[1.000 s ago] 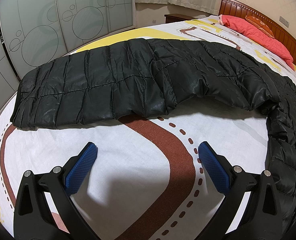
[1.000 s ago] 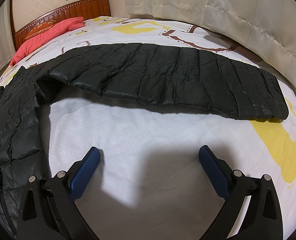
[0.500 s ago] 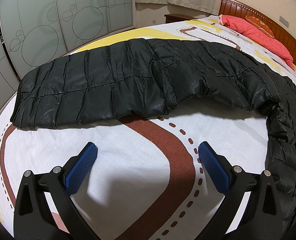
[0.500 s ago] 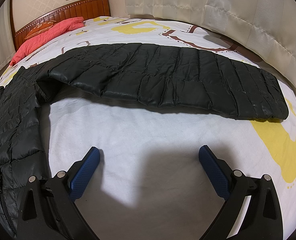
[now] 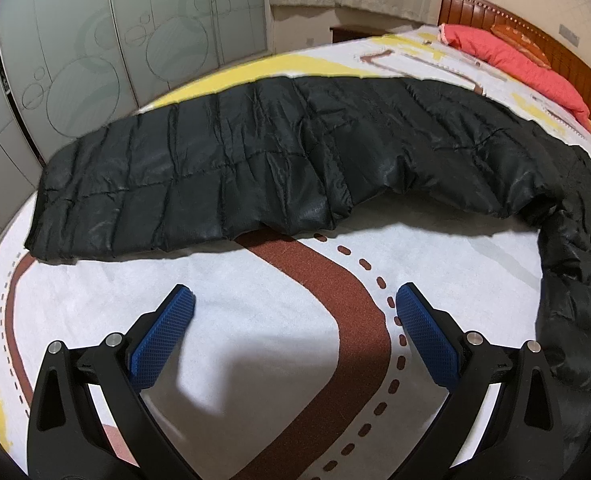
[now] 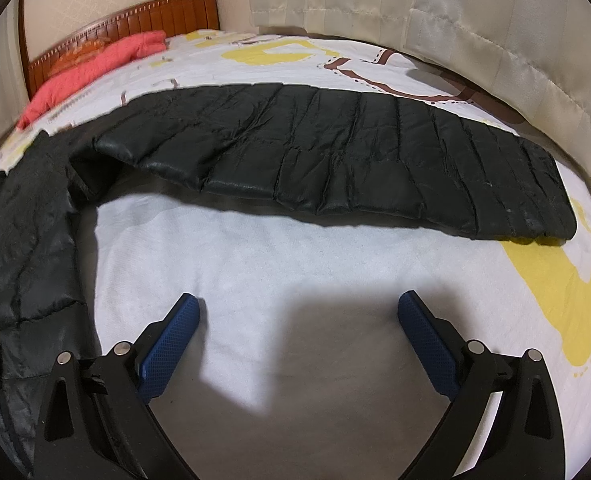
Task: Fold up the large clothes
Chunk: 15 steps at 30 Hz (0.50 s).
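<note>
Across the whole of both frames spreads a bed (image 5: pixel 255 320) under a white cover printed with brown bands, dashed lines and yellow shapes. On it lies a black quilted jacket (image 5: pixel 255 168), sleeves stretched out flat: in the left wrist view one sleeve runs from the left edge across the centre to the body at the right edge; in the right wrist view the other sleeve (image 6: pixel 355 160) runs from the body at the left edge to its cuff at the right. Frosted wardrobe doors (image 5: pixel 95 40) fill the upper left of the left view, pale curtains (image 6: pixel 455 20) the upper right of the right view. A red pillow (image 5: pixel 515 60) rests against a wooden headboard (image 6: pixel 127 20). Low in each frame, the left gripper (image 5: pixel 295 304) and right gripper (image 6: pixel 298 312) hover over bare cover, jaws spread wide, holding nothing, short of the jacket.
</note>
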### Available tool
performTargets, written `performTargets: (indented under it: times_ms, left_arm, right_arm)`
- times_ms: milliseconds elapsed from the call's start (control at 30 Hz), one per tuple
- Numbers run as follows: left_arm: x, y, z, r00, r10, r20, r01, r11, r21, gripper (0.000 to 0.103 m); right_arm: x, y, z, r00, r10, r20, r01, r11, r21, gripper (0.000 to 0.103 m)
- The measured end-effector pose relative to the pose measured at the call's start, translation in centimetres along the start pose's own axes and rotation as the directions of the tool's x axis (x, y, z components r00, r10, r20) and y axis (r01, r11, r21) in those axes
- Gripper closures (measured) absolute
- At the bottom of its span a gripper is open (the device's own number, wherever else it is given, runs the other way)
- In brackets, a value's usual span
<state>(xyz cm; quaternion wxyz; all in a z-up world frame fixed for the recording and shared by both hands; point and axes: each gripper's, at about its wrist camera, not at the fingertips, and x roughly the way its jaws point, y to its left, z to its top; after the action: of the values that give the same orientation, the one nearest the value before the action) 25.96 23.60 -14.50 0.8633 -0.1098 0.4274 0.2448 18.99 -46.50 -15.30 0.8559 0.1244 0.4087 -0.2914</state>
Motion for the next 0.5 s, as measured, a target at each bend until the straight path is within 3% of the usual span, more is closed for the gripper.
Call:
performTargets:
  times_ms: [167,500]
  left_arm:
    - [-0.39,0.80,0.11,0.999,-0.045,0.010,0.046,0.999,-0.024,0.002]
    - [-0.80,0.44,-0.73,0.999,-0.036,0.030,0.036,0.999,-0.007,0.002]
  right_arm:
    - [-0.43,-0.49,-0.31,0.999,0.035,0.011,-0.036,0.999,0.025,0.004]
    - [-0.58,-0.18,-0.56,0.999,0.017,0.028,-0.017,1.000,0.014,0.004]
